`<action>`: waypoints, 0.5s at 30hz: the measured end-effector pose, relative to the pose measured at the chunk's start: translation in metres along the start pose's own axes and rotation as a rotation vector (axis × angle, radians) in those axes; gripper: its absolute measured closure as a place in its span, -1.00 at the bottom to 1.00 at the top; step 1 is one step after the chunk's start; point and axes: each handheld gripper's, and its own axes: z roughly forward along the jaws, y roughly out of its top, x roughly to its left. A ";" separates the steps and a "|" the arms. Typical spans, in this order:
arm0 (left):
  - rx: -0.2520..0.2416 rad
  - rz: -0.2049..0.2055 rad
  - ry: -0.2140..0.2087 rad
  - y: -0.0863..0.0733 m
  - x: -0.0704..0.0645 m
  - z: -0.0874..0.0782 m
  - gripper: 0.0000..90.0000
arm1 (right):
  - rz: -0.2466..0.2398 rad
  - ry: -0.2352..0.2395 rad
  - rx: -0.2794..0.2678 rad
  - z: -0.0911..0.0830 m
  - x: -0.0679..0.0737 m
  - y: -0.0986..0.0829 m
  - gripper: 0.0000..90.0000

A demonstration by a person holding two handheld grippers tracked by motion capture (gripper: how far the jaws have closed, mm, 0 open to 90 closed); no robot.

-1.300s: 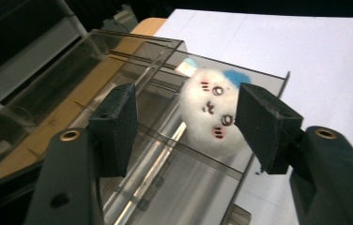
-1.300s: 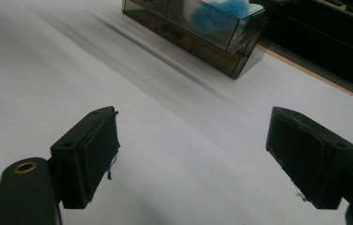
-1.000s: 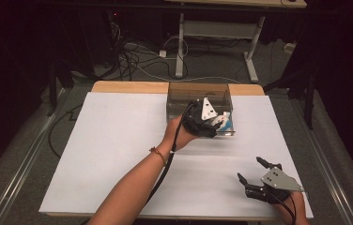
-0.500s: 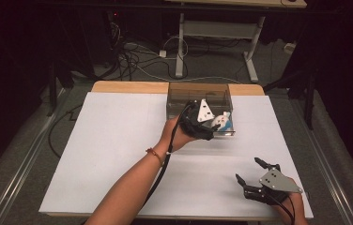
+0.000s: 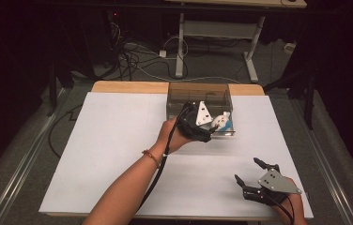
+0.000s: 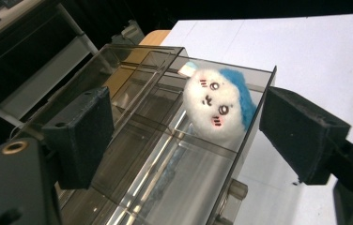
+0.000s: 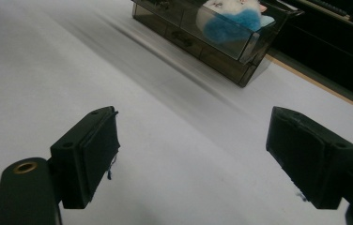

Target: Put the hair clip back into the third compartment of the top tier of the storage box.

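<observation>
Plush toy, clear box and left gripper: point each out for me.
plush toy [image 6: 214, 103], left gripper view, on its white face.
clear box [image 5: 198, 89], high view, on its far wall.
left gripper [image 5: 211, 131], high view, between its fingertips at the box.

plush toy [image 7: 233, 14]: top cut off by edge | clear box [image 6: 165, 154]: bottom cut off

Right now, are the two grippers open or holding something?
Left gripper: open, holding nothing, over the clear smoky plastic box.
Right gripper: open, holding nothing.
</observation>
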 end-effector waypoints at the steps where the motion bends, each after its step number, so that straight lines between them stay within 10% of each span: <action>1: 0.000 0.000 0.000 0.000 0.000 0.000 -0.61 | 0.000 0.000 0.000 0.000 0.000 0.000 -0.61; 15: -0.014 0.001 0.014 -0.006 0.002 -0.015 -0.61 | -0.028 0.001 -0.002 -0.001 0.001 0.001 -0.61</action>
